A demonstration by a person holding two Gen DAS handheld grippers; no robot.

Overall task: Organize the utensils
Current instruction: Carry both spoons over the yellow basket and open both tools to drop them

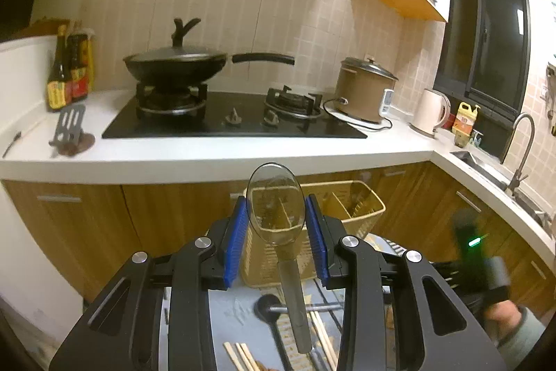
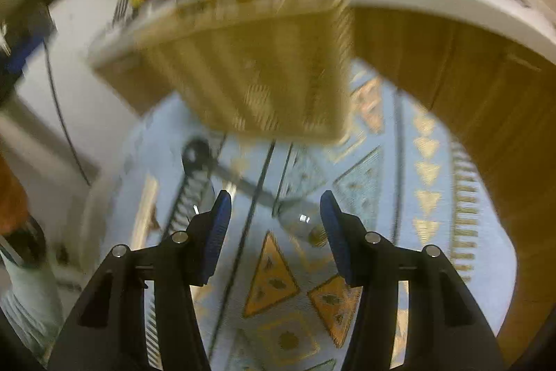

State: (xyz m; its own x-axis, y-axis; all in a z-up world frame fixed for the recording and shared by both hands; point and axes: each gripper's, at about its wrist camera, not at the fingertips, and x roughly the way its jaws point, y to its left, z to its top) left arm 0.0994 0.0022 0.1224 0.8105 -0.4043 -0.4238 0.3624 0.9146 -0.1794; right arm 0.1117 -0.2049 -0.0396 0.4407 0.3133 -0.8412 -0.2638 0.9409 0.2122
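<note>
My left gripper (image 1: 276, 214) is shut on a clear plastic spoon (image 1: 276, 207), bowl up between the blue pads, handle hanging down. Behind it stands a tan slotted utensil basket (image 1: 347, 207) with dividers. Below lie a black ladle (image 1: 267, 306) and wooden chopsticks (image 1: 243, 355) on a blue patterned mat (image 1: 239, 308). My right gripper (image 2: 276, 214) is open and empty above the mat (image 2: 347, 266). This view is blurred. The basket (image 2: 260, 75) is ahead of it. A clear spoon (image 2: 299, 221) and a dark ladle (image 2: 194, 152) lie on the mat.
A white counter (image 1: 208, 155) holds a black hob with a lidded wok (image 1: 177, 65), sauce bottles (image 1: 69, 68), a rice cooker (image 1: 365, 89) and a kettle (image 1: 429, 112). A sink with tap (image 1: 521, 145) is at right. Wooden cabinet doors (image 1: 87, 225) stand behind the basket.
</note>
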